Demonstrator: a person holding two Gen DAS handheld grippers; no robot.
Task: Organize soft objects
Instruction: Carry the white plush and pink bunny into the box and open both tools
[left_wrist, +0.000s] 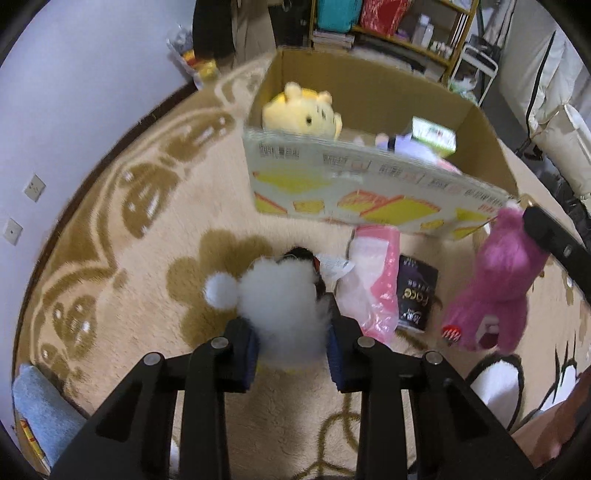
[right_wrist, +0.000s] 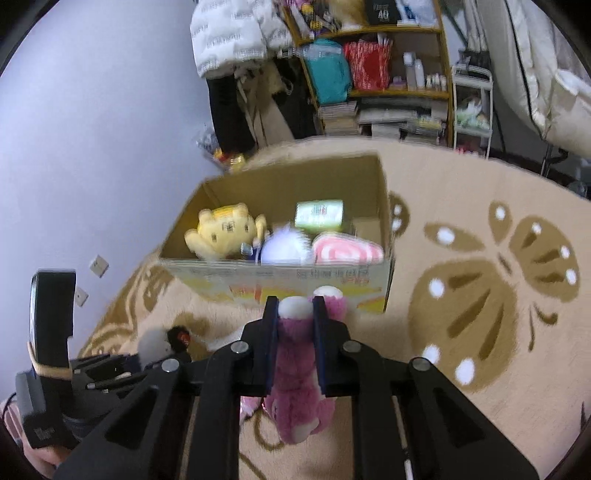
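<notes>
Both toys are gripped and off the rug, short of the box (right_wrist: 280, 267). The left gripper (left_wrist: 291, 343) clamps a fluffy white plush (left_wrist: 284, 299); the right gripper (right_wrist: 294, 341) clamps a pink bear (right_wrist: 299, 387) hanging limp. Next, I judge: carry both over the box rim and let go. Inside already lies a yellow plush (right_wrist: 221, 232).

Beige patterned carpet (right_wrist: 461, 229), lilac wall (right_wrist: 92, 129), cluttered shelves (right_wrist: 402, 94).

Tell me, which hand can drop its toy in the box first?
Probably the right gripper: its pink bear hangs right before the cardboard box, near its corner. The left gripper, clamping the white fluffy toy, sits farther back.
</notes>
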